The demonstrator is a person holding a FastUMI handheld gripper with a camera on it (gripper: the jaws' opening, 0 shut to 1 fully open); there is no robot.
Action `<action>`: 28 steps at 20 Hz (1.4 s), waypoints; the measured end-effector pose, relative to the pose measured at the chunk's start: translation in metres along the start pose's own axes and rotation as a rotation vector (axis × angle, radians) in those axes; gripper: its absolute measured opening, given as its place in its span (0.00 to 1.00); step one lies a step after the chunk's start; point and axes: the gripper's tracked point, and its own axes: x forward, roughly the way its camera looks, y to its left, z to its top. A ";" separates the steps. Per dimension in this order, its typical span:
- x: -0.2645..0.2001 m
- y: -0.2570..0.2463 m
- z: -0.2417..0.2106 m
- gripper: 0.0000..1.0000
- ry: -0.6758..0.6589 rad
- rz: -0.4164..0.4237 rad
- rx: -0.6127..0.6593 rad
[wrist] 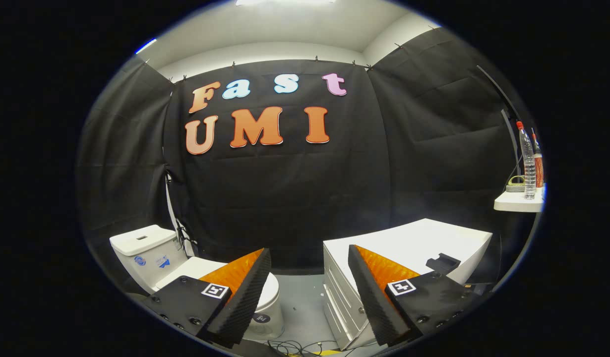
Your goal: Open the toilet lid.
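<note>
Approach phase: tool [310,258] held high with its fingers spread apart and empty.
The toilet [151,258] sits in the lower left of the frame, lid [198,267] down, partly behind the left finger. Swing left and descend; hook the lid's front edge from below.

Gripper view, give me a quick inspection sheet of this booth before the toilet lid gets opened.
Surface: grey floor, bare patch between toilet and cabinet.
Job's things: white toilet beyond the left finger, toilet lid down.
Clutter: white cabinet with a small black part on top; bottles on a white shelf.
Gripper: gripper open, fingers apart, holding nothing.
Cables: loose cables on the floor; more behind the tank.
Surroundings: black cloth walls, white ceiling.
</note>
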 end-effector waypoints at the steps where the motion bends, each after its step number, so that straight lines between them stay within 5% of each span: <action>1: 0.001 -0.001 0.002 1.00 -0.008 -0.004 0.000; 9: 0.050 0.038 -0.008 0.98 0.013 0.015 0.007; 14: 0.081 0.114 -0.069 0.98 0.160 0.120 0.179; 20: 0.097 0.146 -0.166 0.98 0.311 0.125 0.310; 23: 0.100 0.145 -0.229 0.98 0.443 0.105 0.389; 28: 0.065 0.156 -0.333 0.99 0.885 0.089 0.597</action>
